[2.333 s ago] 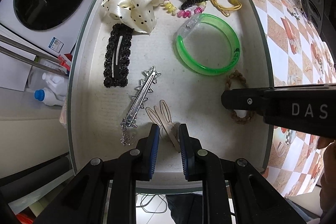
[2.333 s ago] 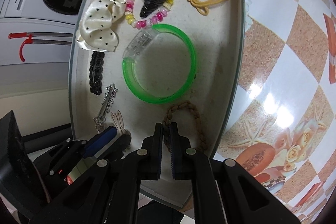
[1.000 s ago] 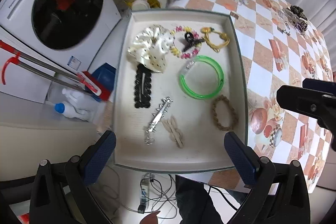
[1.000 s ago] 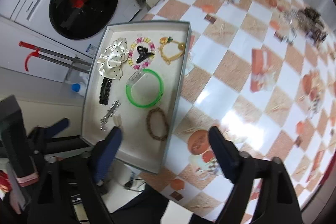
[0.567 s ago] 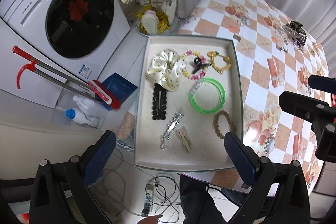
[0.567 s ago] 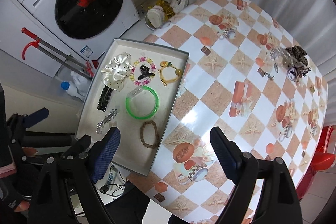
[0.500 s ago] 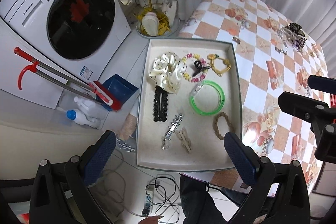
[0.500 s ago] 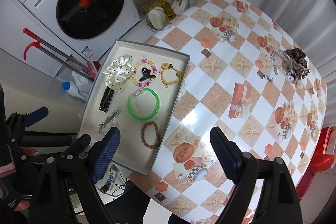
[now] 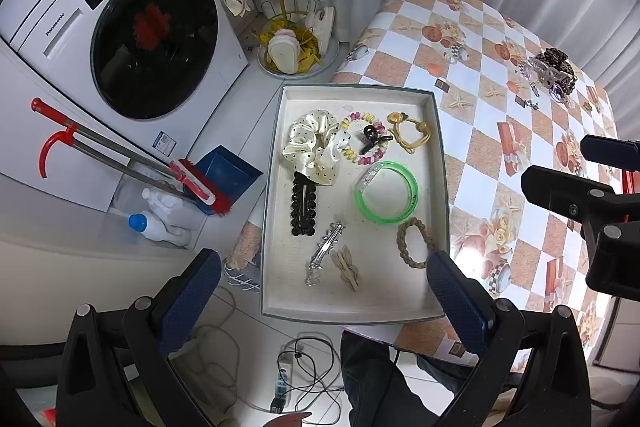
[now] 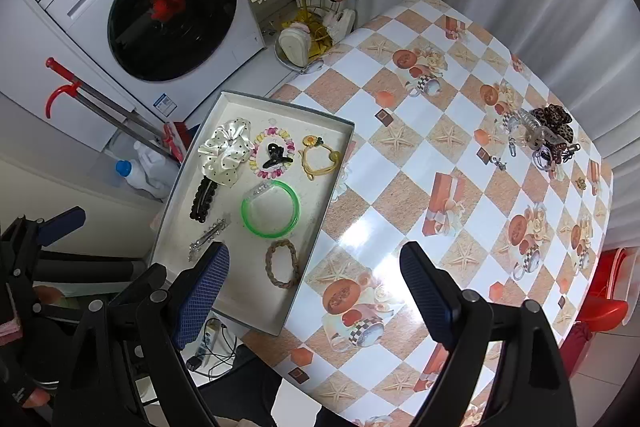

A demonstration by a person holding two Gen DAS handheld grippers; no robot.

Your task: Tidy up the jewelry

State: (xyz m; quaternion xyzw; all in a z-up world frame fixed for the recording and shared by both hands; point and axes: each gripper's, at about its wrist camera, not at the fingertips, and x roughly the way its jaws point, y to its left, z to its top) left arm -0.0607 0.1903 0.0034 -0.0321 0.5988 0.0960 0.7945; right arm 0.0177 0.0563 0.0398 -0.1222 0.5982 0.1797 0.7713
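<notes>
Jewelry: 9 pcs lie in the grey tray (image 9: 272, 187), which sits at the table edge; a further pile (image 10: 548, 135) sits at the far corner of the checkered tablecloth (image 10: 460, 155).

Left gripper (image 9: 324, 303): jaws spread wide, empty, high above the tray. Right gripper (image 10: 316, 287): jaws spread wide, empty, above the tray's table-side wall.

Nearest in tray: beige bow clip (image 9: 346, 267), silver star clip (image 9: 325, 251), braided band (image 9: 414, 243), green bangle (image 9: 387, 191).

Step, as judged: between picks, both grippers free. Next move calls for a long reach across the table w/ the right gripper to the far pile, singling 1 item from the tangle.
</notes>
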